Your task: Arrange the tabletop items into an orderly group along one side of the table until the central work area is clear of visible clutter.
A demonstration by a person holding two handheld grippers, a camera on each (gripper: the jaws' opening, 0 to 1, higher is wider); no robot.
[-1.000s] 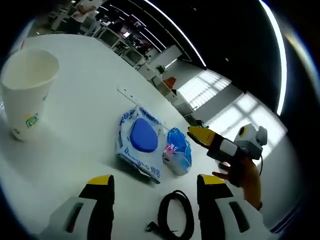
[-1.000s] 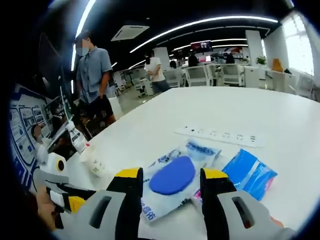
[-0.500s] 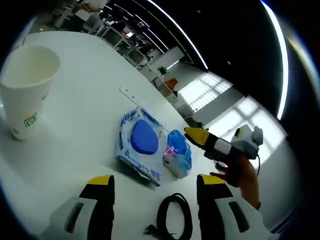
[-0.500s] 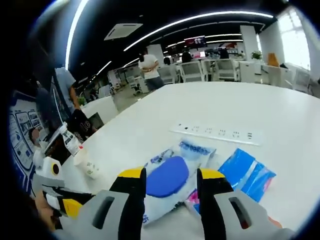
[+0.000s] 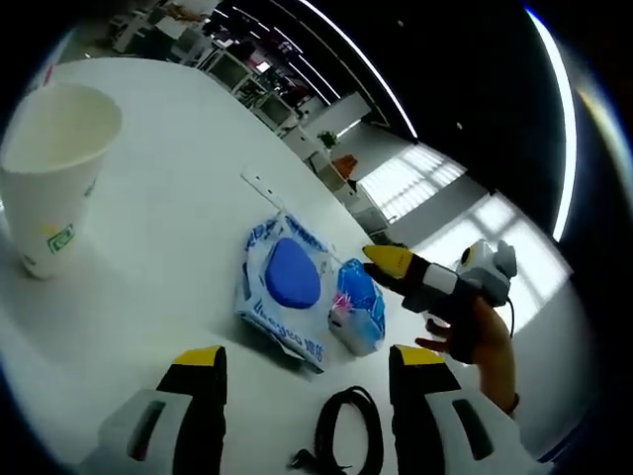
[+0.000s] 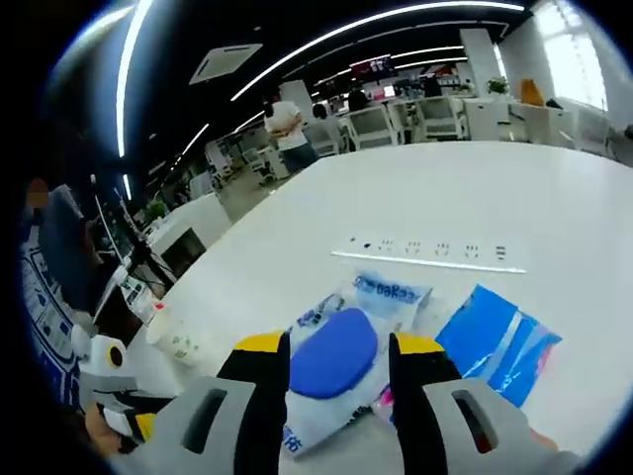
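Lying on a white table [image 5: 168,178]: one paper cup [image 5: 51,173], one wipes pack [image 5: 284,287] with a blue lid, one blue pouch [image 5: 358,309], one black cable [image 5: 341,440], one power strip [image 6: 430,253]. The right gripper [image 6: 336,351], jaws apart, hovers over the pack; the left gripper [image 5: 305,364], open and empty, stays short of it.

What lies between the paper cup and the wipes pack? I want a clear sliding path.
In the left gripper view, only bare white table separates the paper cup from the wipes pack.
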